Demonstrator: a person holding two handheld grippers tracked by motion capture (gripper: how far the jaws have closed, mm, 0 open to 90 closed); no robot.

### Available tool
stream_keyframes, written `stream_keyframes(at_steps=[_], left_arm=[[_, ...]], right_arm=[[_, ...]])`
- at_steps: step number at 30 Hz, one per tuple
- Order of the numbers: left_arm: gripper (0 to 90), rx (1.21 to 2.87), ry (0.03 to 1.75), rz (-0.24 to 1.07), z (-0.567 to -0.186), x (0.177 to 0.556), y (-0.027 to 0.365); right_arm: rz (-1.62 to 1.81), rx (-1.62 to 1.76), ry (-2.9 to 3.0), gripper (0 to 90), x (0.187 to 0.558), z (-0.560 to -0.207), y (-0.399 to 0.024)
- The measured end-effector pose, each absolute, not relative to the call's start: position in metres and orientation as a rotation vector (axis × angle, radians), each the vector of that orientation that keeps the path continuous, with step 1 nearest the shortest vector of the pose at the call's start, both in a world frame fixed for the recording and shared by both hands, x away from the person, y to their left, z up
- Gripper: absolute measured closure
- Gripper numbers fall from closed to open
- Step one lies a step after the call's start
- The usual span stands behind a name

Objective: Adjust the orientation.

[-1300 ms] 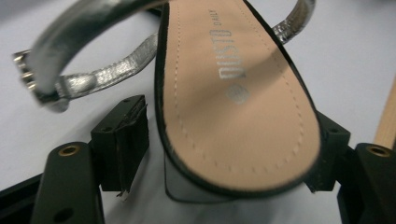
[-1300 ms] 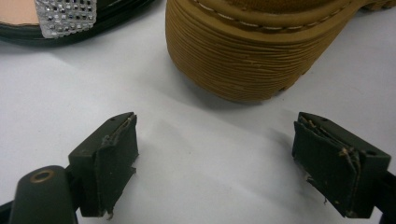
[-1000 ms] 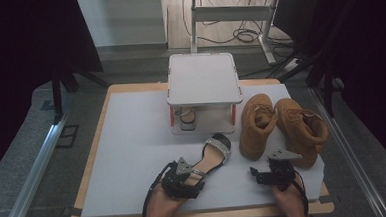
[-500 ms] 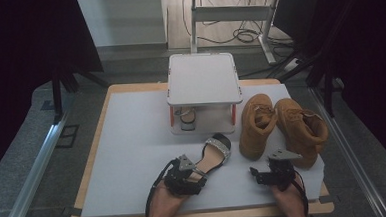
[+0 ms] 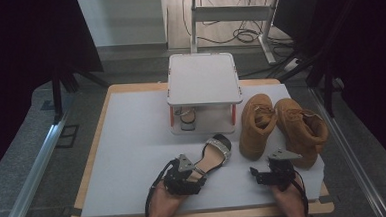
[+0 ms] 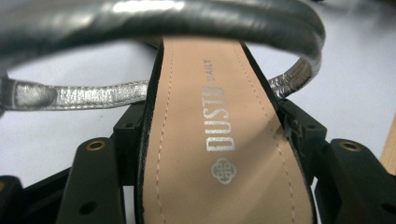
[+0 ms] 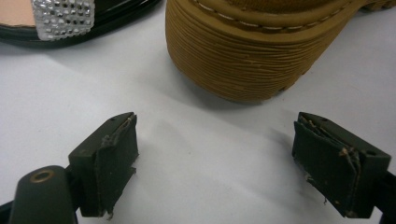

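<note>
I have the left gripper (image 5: 197, 172) closed around the heel end of the silver-strapped sandal (image 5: 212, 156); its jaws have just been closing, and in the left gripper view the pads press both edges of the tan insole (image 6: 219, 140). The sandal lies on the white mat (image 5: 133, 156) near the tabletop's front edge, toe toward the small white rack (image 5: 203, 80), where its mate (image 5: 187, 120) sits underneath. My right gripper (image 5: 269, 173) waits open and empty beside the tan boots (image 5: 282, 126). Grasp looks done; lifting and placing remain, I judge.
</note>
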State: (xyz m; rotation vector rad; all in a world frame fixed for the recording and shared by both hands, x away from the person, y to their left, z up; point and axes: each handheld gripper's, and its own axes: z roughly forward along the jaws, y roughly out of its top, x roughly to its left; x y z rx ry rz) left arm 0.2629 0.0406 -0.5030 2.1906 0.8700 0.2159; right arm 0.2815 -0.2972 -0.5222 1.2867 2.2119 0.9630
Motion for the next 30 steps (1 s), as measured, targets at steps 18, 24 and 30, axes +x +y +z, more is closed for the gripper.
stream_keyframes(at_steps=[18, 24, 30], left_arm=[[38.5, 2.181, 0.853, 0.199, -0.501, 0.2636, 0.0462], [37.9, 2.222, 0.865, 0.187, -0.5064, 0.2663, 0.0444], [35.3, 2.268, 0.905, 0.21, -0.5041, 0.2691, 0.0373]], right_arm=[[0.963, 1.287, 2.212, 14.4, 0.2815, -0.5222, -0.2972], [0.963, 1.288, 2.212, 14.4, 0.2814, -0.5222, -0.2971], [0.963, 1.288, 2.212, 14.4, 0.2814, -0.5222, -0.2971]])
